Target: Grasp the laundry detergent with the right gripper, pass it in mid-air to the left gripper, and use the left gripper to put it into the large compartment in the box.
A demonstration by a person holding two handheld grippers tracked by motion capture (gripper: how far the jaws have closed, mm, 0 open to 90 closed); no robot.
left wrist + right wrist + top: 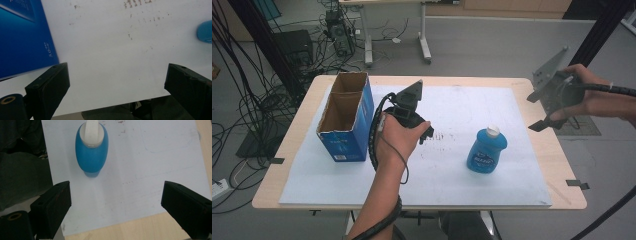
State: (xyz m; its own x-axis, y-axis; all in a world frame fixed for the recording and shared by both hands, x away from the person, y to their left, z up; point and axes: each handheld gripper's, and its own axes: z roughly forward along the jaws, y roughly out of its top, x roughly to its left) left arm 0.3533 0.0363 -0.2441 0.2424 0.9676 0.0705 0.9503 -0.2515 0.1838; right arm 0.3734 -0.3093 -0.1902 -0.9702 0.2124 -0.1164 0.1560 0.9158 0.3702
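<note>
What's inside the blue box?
The blue box is open on top, with two compartments split by a cardboard divider. What shows inside is bare brown cardboard wall; nothing sticks out. The bottoms are hidden by the walls, so something small could lie there.

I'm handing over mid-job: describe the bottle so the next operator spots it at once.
Start at the white sheet that covers the wooden table. The bottle stands upright on its right half, apart from the open blue box at the left. It is the one rounded blue thing with a white cap.

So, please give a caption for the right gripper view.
Open right gripper above the white mat, blue bottle standing ahead.
</note>
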